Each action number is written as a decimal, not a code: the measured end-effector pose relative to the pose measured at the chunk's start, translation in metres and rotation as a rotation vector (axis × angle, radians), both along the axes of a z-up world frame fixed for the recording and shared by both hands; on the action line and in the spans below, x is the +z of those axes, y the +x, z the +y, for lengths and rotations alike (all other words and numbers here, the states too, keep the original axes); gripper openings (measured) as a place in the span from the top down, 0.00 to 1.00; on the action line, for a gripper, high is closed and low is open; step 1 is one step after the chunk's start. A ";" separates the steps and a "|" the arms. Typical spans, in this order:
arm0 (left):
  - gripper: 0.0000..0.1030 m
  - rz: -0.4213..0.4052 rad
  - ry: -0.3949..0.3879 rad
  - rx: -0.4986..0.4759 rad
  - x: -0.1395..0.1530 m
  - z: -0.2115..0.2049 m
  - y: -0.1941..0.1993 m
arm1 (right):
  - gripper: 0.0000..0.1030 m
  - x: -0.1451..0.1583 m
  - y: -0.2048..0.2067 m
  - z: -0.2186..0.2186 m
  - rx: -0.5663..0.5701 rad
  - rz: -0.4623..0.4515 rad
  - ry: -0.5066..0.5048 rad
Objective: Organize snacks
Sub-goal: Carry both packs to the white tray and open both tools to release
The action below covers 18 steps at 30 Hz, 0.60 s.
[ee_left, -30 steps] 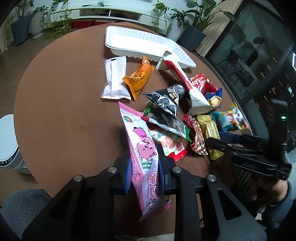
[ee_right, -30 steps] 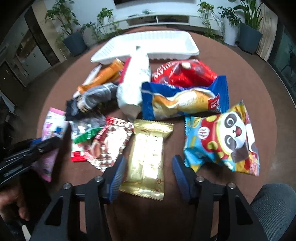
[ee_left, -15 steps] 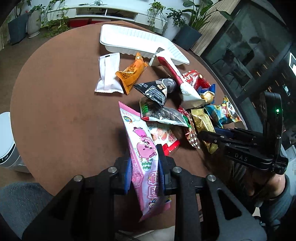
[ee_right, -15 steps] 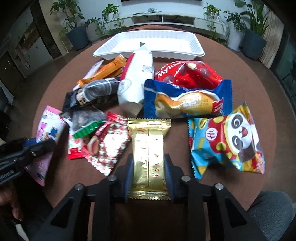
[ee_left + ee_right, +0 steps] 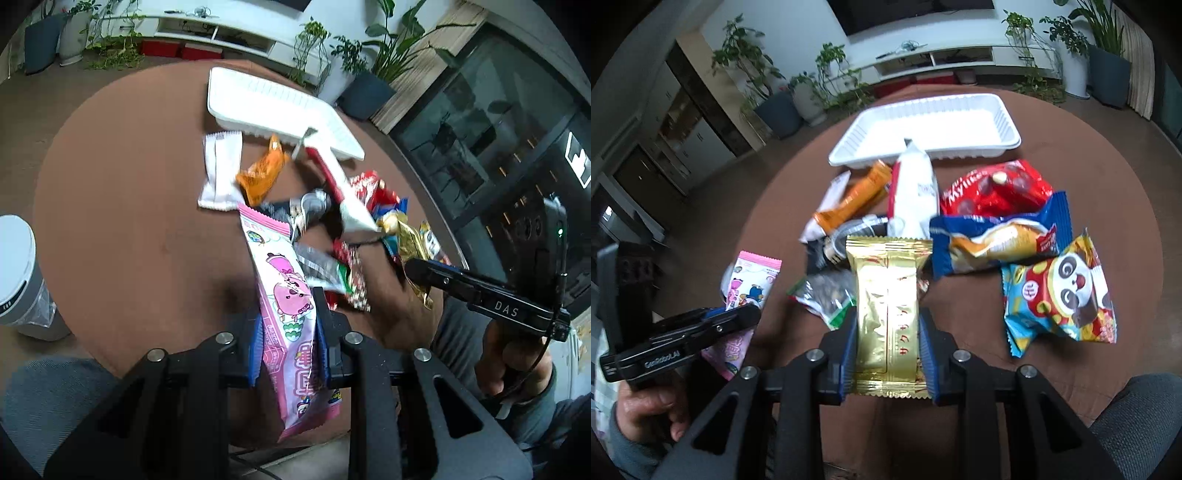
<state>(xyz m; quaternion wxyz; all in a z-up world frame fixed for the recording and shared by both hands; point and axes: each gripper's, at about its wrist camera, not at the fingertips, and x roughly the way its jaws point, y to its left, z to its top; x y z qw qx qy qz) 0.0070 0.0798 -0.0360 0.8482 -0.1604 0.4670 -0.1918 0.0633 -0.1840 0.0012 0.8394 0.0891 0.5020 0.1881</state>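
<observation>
My left gripper is shut on a long pink snack packet and holds it lifted over the near edge of the round brown table. My right gripper is shut on a gold foil packet, raised above the pile. The gold packet and right gripper also show in the left wrist view. A white tray lies empty at the far side of the table; it also shows in the left wrist view.
Loose snacks lie in a pile: a panda bag, a blue packet, a red bag, a white-red pouch, an orange packet, a white packet. A white bin stands left of the table.
My right gripper closed on the gold packet and lifted it. My left gripper raised the pink packet higher and both views drew back from the table.
</observation>
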 end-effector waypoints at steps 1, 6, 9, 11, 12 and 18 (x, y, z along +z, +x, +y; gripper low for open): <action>0.79 -0.007 -0.009 0.003 0.004 0.003 0.002 | 0.68 0.002 0.002 -0.004 -0.003 -0.002 0.009; 0.79 -0.046 -0.050 0.023 0.025 0.022 0.024 | 0.68 0.017 0.019 -0.038 -0.070 -0.020 0.071; 0.79 -0.080 -0.038 0.029 0.040 0.034 0.047 | 0.68 0.028 0.037 -0.070 -0.145 -0.038 0.078; 0.79 -0.107 -0.009 0.028 0.054 0.041 0.069 | 0.68 0.037 0.050 -0.092 -0.196 -0.058 0.076; 0.79 -0.122 0.007 0.025 0.061 0.043 0.080 | 0.68 0.041 0.058 -0.103 -0.222 -0.071 0.066; 0.79 -0.181 0.094 0.009 0.096 0.037 0.167 | 0.68 0.069 0.128 -0.138 -0.316 -0.150 0.010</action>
